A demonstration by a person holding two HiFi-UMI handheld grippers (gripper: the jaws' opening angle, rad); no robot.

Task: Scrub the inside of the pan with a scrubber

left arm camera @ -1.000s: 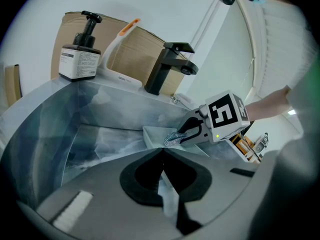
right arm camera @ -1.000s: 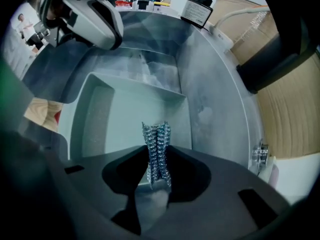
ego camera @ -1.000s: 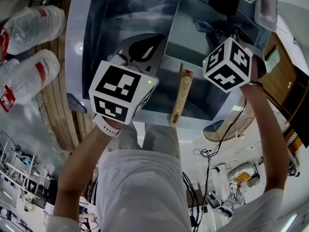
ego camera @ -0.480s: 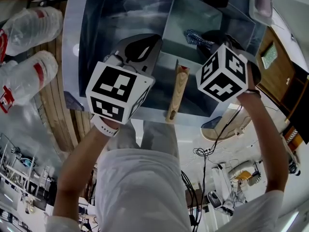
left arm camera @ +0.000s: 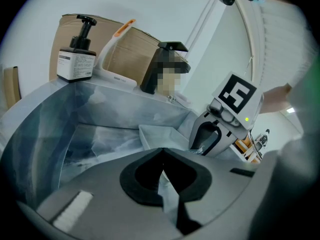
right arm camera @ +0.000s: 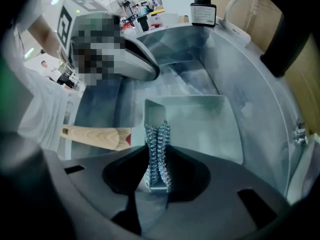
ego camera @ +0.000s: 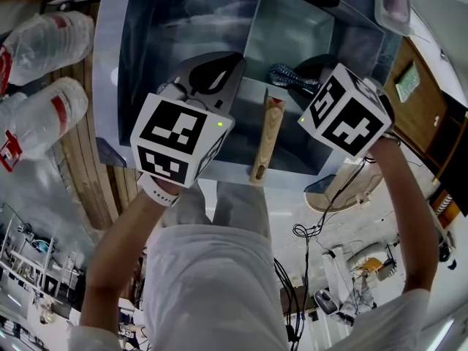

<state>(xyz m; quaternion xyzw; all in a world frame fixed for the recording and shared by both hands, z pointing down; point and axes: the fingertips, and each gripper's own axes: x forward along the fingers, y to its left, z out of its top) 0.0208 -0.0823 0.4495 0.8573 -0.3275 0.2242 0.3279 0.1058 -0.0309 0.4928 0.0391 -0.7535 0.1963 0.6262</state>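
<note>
A square metal pan (ego camera: 289, 28) with a wooden handle (ego camera: 266, 141) sits in the steel sink (ego camera: 142, 57). My right gripper (ego camera: 306, 75) is shut on a chain-mail scrubber (ego camera: 291, 76) and holds it just above the pan's near wall, by the handle. In the right gripper view the scrubber (right arm camera: 157, 134) stands pinched between the jaws of the right gripper (right arm camera: 156, 154), over the pan (right arm camera: 205, 129) and beside the handle (right arm camera: 95, 136). My left gripper (ego camera: 212, 75) hovers over the sink left of the pan. Seen from its own view, the left gripper (left arm camera: 161, 156) is shut on nothing.
A soap pump bottle (left arm camera: 76, 59), a brush (left arm camera: 117, 44) and a dark faucet (left arm camera: 165, 69) stand along the sink's back rim. Plastic bottles (ego camera: 51, 35) lie left of the sink. The sink walls enclose both grippers closely.
My right gripper has carried the scrubber from the pan's far side toward its near wall by the handle. The left gripper has hardly moved.
</note>
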